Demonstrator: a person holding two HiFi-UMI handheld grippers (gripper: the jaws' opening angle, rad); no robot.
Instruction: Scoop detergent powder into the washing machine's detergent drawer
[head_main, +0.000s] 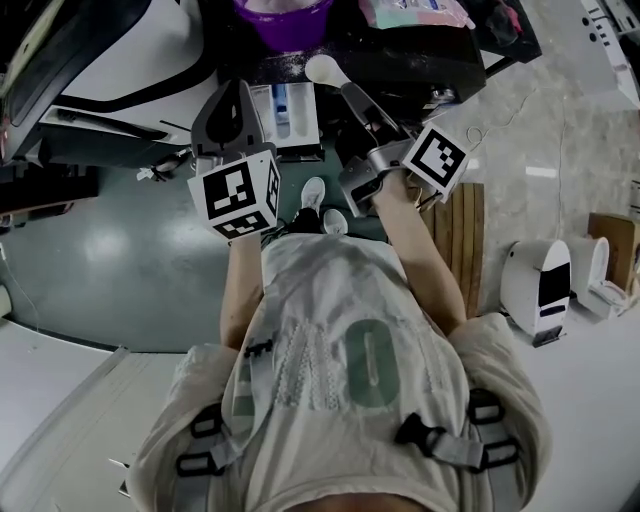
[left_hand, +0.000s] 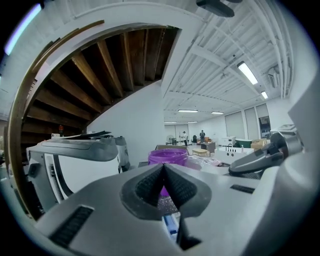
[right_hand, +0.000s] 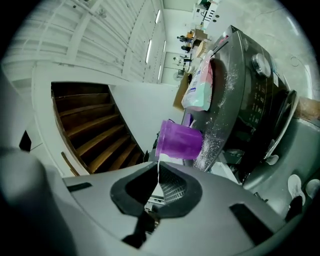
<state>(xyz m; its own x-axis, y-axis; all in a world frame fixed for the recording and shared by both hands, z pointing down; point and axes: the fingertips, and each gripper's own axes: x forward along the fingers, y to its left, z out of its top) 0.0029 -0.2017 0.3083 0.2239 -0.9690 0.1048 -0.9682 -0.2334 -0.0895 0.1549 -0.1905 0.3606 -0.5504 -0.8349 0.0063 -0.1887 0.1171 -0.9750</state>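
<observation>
Right gripper (head_main: 349, 95) clamps a white scoop (head_main: 325, 70) near the purple tub (head_main: 285, 15), poss. loaded. Left gripper (head_main: 238, 95) is clenched, empty. Next: tip into the detergent drawer (head_main: 300, 125).

We're in a big open hall here, more test lab than home. There's a white beamed ceiling (left_hand: 220, 50) with strip lights (left_hand: 248, 72), and the underside of a wooden staircase (left_hand: 115, 65) curving overhead. Far back, people (left_hand: 202, 134) stand among desks (left_hand: 202, 149). A washing machine (right_hand: 250, 100) stands on polished green floor (head_main: 110, 270).
</observation>
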